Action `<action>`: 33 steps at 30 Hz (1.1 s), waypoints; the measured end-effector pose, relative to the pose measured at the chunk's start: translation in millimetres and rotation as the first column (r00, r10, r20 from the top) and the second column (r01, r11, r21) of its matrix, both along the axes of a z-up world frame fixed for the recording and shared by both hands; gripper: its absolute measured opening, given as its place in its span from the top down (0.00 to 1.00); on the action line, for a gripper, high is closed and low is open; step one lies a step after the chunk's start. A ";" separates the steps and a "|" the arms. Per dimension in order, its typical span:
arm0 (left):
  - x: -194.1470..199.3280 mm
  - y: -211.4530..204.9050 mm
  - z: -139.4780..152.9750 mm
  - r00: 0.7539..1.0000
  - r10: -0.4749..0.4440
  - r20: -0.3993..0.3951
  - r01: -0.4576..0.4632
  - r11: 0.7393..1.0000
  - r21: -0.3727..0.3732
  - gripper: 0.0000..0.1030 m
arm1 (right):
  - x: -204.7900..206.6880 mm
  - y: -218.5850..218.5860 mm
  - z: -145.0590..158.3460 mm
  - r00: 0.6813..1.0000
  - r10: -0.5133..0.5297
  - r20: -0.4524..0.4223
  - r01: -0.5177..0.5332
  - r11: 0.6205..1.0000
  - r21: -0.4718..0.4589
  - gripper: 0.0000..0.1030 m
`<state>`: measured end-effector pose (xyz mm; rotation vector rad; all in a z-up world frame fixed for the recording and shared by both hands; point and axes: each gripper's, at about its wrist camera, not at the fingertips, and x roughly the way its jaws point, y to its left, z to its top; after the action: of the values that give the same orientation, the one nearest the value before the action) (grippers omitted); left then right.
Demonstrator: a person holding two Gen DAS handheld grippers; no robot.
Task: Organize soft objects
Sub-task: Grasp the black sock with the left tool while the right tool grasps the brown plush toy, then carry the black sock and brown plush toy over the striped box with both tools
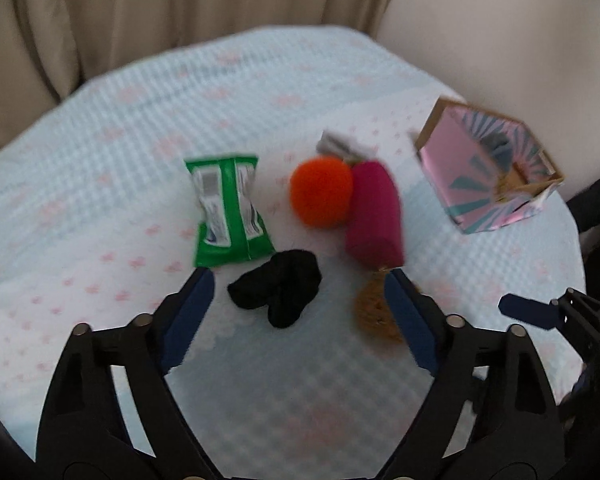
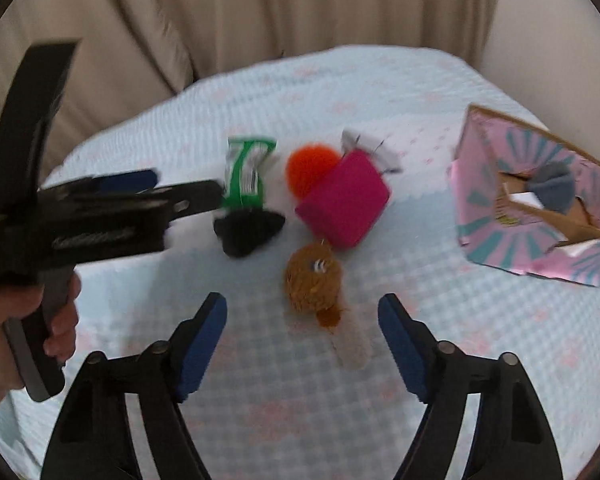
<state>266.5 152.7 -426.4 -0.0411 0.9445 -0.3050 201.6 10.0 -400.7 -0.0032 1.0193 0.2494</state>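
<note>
On a pale blue quilted cover lie a black sock [image 1: 278, 292] [image 2: 248, 230], a green tissue pack [image 1: 228, 210] [image 2: 247, 176], an orange pompom [image 1: 322, 192] [image 2: 310, 168], a magenta block [image 1: 374, 216] [image 2: 344, 200] and a brown fuzzy toy [image 1: 374, 308] [image 2: 314, 284]. A pink patterned box [image 1: 488, 176] [image 2: 536, 204] stands open at the right with a grey soft item inside. My left gripper [image 1: 300, 280] is open, just short of the sock. My right gripper [image 2: 302, 312] is open around the brown toy's near end.
A white and grey paper item [image 1: 342, 146] [image 2: 374, 148] lies behind the magenta block. Beige curtains [image 1: 180, 0] hang behind the surface. The left gripper and the hand holding it [image 2: 28, 320] fill the left of the right wrist view.
</note>
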 end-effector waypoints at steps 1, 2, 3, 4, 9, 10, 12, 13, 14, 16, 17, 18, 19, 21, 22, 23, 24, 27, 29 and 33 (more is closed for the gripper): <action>4.3 -1.5 -7.9 1.000 0.001 -0.003 -0.001 1.000 0.004 0.20 | 4.5 2.5 -11.4 1.000 0.007 -0.004 -0.007 1.000 -0.007 0.31; 10.1 -3.9 -20.4 1.000 0.001 -0.008 -0.001 1.000 0.007 0.20 | 9.2 4.1 -21.5 1.000 0.009 -0.006 -0.009 1.000 -0.012 0.31; 14.6 -5.7 -29.2 1.000 -0.001 -0.015 0.001 1.000 0.008 0.21 | 13.2 5.3 -29.3 1.000 0.010 -0.005 -0.010 1.000 -0.016 0.32; 18.9 -8.0 -38.7 1.000 -0.002 -0.024 0.003 1.000 0.008 0.22 | 17.0 6.8 -37.1 1.000 0.012 -0.002 -0.012 1.000 -0.024 0.33; 31.3 -18.5 -73.4 0.998 -0.023 -0.051 0.026 0.999 0.040 0.37 | 38.6 10.3 -70.7 1.000 0.007 -0.011 -0.007 0.999 -0.048 0.40; 32.8 -20.6 -78.7 0.998 -0.027 -0.053 0.030 0.998 0.051 0.40 | 41.5 10.4 -74.6 1.000 0.012 -0.014 -0.013 0.999 -0.045 0.40; 32.8 -22.2 -80.0 0.999 -0.033 -0.039 0.035 0.997 0.061 0.41 | 45.2 13.0 -81.2 0.999 0.032 -0.013 -0.033 0.998 -0.050 0.40; 33.3 -23.9 -81.1 0.999 -0.037 -0.036 0.039 0.996 0.078 0.46 | 47.2 14.7 -84.2 0.999 0.046 -0.015 -0.046 0.998 -0.051 0.43; 33.9 -24.9 -81.8 0.999 -0.037 -0.036 0.041 0.995 0.094 0.51 | 48.4 15.8 -85.4 0.998 0.054 -0.021 -0.055 0.997 -0.049 0.50; 34.6 -23.5 -82.6 0.999 -0.037 -0.036 0.040 0.993 0.113 0.58 | 51.8 15.8 -86.3 0.998 0.054 -0.031 -0.056 0.997 -0.045 0.56; 34.7 -21.6 -82.4 0.999 -0.028 -0.039 0.033 0.993 0.115 0.63 | 53.4 14.8 -86.2 0.998 0.050 -0.036 -0.051 0.998 -0.039 0.57; 35.9 -19.7 -82.5 0.999 -0.016 -0.047 0.021 0.994 0.111 0.64 | 55.1 14.1 -86.4 0.998 0.044 -0.042 -0.046 0.998 -0.039 0.58; 36.3 -18.2 -81.9 0.999 -0.010 -0.051 0.016 0.994 0.107 0.67 | 56.1 14.2 -86.4 0.998 0.042 -0.048 -0.044 0.998 -0.042 0.58; 37.9 -16.2 -81.1 0.998 0.006 -0.057 0.000 0.993 0.115 0.73 | 57.1 14.9 -86.5 0.998 0.045 -0.051 -0.048 0.998 -0.047 0.60; 38.7 -15.4 -80.5 0.998 0.012 -0.059 -0.004 0.993 0.120 0.76 | 58.0 14.7 -86.5 0.997 0.046 -0.054 -0.049 0.998 -0.049 0.61; 38.8 -14.9 -79.9 0.998 0.016 -0.060 -0.008 0.993 0.121 0.80 | 58.0 14.7 -85.7 0.997 0.047 -0.057 -0.050 0.998 -0.049 0.62; 38.8 -13.6 -78.5 0.998 0.023 -0.061 -0.015 0.993 0.121 0.82 | 58.1 14.6 -84.6 0.997 0.046 -0.059 -0.049 0.998 -0.048 0.62; 37.4 -11.8 -75.3 0.997 0.034 -0.064 -0.027 0.993 0.118 0.85 | 58.4 12.8 -78.1 0.998 0.038 -0.051 -0.040 0.998 -0.040 0.62; 34.8 -10.9 -70.7 0.997 0.039 -0.060 -0.032 0.993 0.111 0.85 | 57.4 10.0 -73.0 0.998 0.030 -0.047 -0.031 0.999 -0.033 0.62; 26.5 -13.1 -58.9 0.998 0.038 -0.052 -0.032 0.994 0.104 0.85 | 54.8 4.0 -62.6 0.999 0.012 -0.040 -0.013 1.000 -0.021 0.62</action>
<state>293.0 139.6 -485.3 0.0291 1.0112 -0.2227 256.3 14.1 -463.3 -0.0236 1.0613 0.2512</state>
